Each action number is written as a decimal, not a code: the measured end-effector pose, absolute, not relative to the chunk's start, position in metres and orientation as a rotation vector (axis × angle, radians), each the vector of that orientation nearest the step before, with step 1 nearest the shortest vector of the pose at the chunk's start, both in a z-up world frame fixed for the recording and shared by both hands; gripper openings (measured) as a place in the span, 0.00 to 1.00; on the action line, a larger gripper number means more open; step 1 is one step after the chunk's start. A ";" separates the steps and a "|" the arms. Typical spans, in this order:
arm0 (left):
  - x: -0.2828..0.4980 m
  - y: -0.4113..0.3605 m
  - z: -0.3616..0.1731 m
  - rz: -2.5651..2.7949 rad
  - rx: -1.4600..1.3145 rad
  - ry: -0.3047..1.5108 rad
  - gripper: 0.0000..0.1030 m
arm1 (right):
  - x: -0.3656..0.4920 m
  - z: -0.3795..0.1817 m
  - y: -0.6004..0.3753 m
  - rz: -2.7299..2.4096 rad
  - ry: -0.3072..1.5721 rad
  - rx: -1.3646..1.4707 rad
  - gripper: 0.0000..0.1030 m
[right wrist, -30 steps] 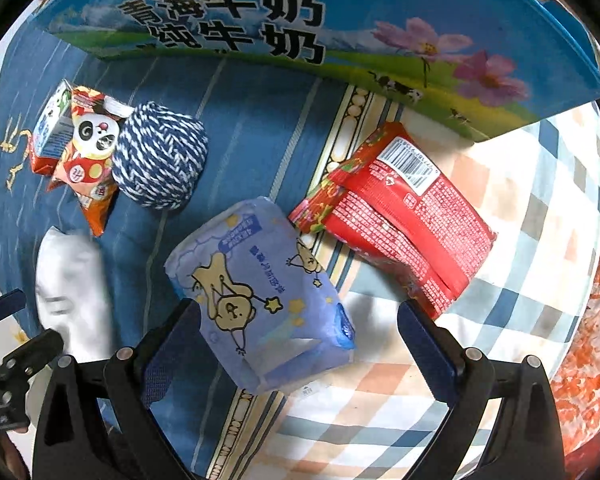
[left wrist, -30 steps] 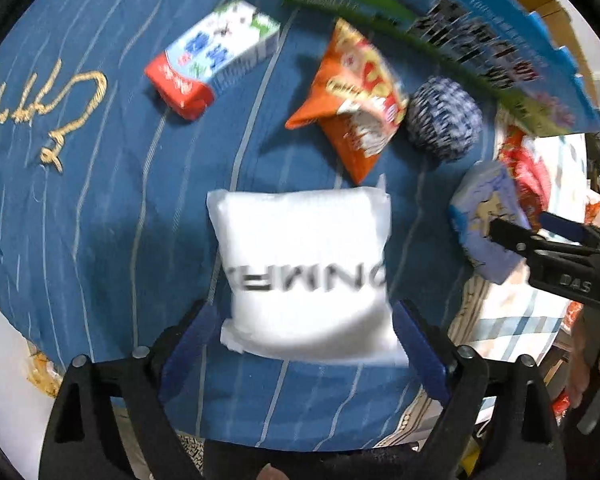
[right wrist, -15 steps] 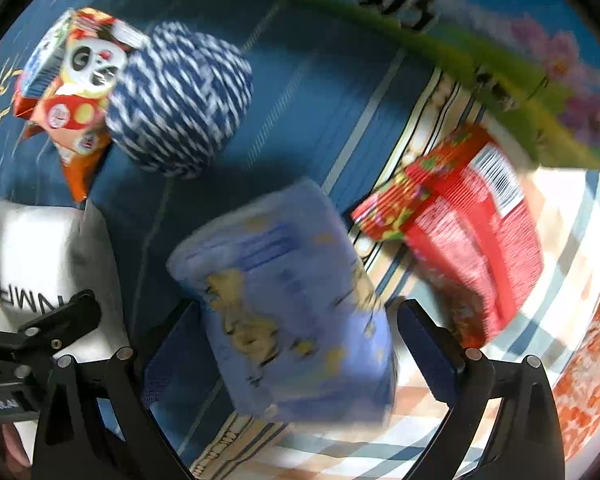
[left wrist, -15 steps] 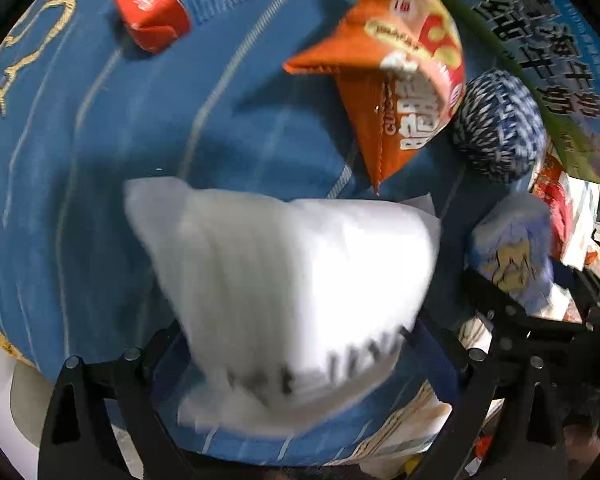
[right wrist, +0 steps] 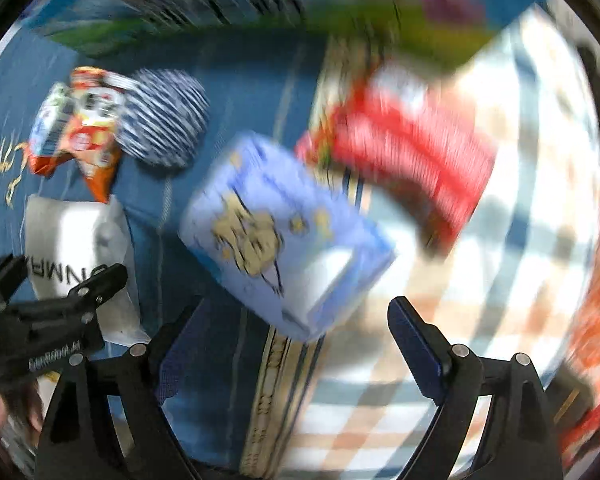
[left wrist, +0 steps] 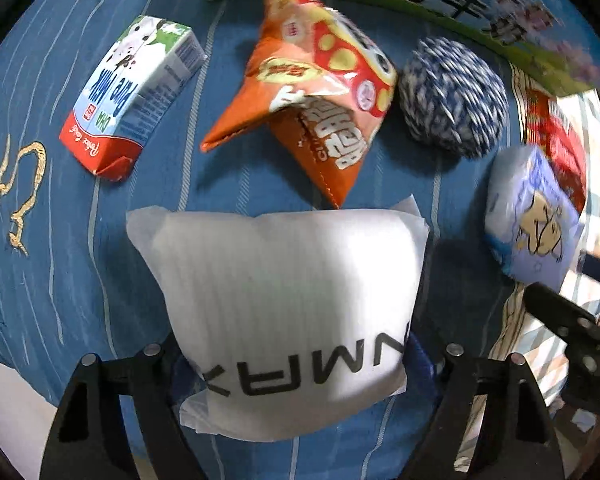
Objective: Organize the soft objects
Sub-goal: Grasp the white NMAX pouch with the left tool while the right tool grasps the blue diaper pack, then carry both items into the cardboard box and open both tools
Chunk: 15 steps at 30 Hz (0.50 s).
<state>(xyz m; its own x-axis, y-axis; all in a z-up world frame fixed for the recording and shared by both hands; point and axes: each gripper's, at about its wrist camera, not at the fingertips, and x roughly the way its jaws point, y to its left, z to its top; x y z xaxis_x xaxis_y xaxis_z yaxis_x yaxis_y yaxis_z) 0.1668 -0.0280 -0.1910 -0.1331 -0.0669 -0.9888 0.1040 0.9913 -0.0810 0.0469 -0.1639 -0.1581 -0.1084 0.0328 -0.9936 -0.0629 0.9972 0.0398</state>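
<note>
The left gripper is clenched on the white pillow pack, which sits on the blue cloth just beside the orange snack bag. The right gripper is released, the blue tissue pack blurred between its fingers

The left gripper is clamping inward on something — the right gripper is gaping wide, holding nothing.

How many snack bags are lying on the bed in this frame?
2. An orange snack bag lies between the milk carton and the yarn ball; a red snack bag lies on the checked sheet. More may sit beyond the frame.
</note>
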 end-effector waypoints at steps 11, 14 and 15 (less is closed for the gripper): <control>0.170 -0.021 -0.168 -0.166 -0.064 1.710 0.80 | 0.075 -0.186 -0.090 0.313 1.752 -0.433 0.88; 0.170 -0.009 -0.162 -0.173 -0.075 1.705 0.80 | 0.073 -0.179 -0.091 0.273 1.772 -0.307 0.78; 0.168 -0.010 -0.161 -0.176 -0.077 1.703 0.80 | 0.073 -0.178 -0.088 0.254 1.774 -0.274 0.74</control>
